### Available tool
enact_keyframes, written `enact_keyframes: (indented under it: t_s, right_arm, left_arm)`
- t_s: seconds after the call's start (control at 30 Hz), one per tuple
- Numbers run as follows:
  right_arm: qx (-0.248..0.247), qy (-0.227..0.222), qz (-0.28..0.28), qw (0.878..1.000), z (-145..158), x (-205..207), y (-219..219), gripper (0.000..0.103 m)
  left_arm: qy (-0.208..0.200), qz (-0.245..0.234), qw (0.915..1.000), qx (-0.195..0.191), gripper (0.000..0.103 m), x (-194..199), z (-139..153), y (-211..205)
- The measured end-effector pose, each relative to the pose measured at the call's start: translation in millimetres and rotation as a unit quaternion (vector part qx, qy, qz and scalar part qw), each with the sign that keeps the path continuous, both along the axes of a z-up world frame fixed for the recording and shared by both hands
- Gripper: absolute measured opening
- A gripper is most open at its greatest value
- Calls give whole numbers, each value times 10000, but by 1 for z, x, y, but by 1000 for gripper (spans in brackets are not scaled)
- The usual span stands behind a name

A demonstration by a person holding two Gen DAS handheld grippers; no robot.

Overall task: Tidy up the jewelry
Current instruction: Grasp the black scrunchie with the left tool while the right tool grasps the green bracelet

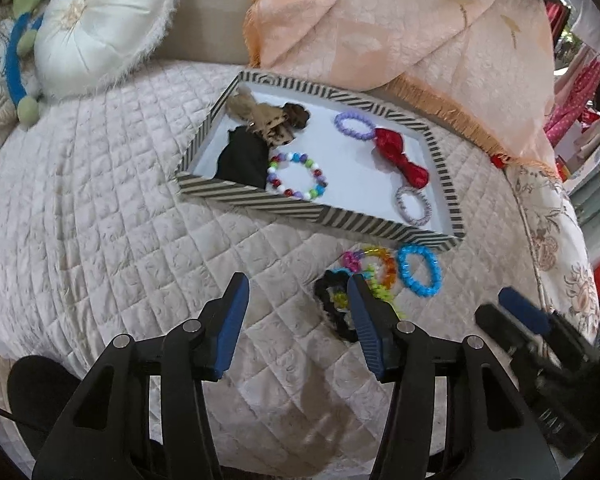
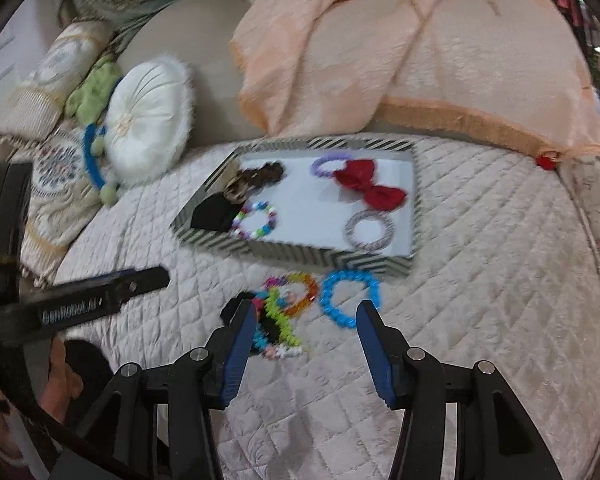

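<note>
I see both of my grippers above the quilted bed cover [image 1: 100, 208], and neither holds anything. The left gripper [image 1: 298, 292] has its jaws wide apart over bare quilt, and its right finger stands in front of a black scrunchie [image 1: 332, 304]. The right gripper [image 2: 306, 314] also has its jaws apart, and it hangs over the small heap of jewelry that lies on the bed, just beside the near edge of the striped tray [image 1: 256, 197]. In this heap I see a blue beaded bracelet [image 2: 350, 298], an orange bracelet [image 2: 306, 292] and a green spiral hair tie [image 2: 280, 318], all close together or partly overlapping. Inside the tray, a multicoloured bead bracelet [image 1: 298, 176] lies near the front left corner, touching a black cloth item [image 1: 242, 158]. A red bow [image 1: 398, 156] is toward the right side, with a purple ring [image 1: 354, 124] touching its far end and a pale lilac ring [image 1: 412, 205] near the front right corner. A round white cushion [image 1: 100, 24] and a peach fringed cloth [image 1: 380, 20] lie behind the tray.
</note>
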State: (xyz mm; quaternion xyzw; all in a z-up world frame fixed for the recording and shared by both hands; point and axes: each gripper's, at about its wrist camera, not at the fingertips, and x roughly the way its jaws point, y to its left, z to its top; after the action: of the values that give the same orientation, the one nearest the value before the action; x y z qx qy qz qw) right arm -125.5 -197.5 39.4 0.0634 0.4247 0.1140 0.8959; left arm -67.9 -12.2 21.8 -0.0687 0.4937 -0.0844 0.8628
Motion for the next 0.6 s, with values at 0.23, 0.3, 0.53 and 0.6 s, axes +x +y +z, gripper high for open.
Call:
enact_keyframes:
  t_s: [0.23,0.3,0.53,0.6]
  right_arm:
    - [-48,544,330,9980,-57,24,22,38]
    - [7,568,368,9977,-64,29,23,36]
    - [186,603,476,9969,-78,40,19,14]
    - [277,515,400,9975,-73,33,9,14]
  left_arm:
    - [180,113,9998,-12,51,5,-12,10]
    - [201,132,9997,-17,51,6,-15,13]
    - [383,165,9991,-70,51,15,-26,15]
    - [410,138,9991,-51,51,17,-28,12]
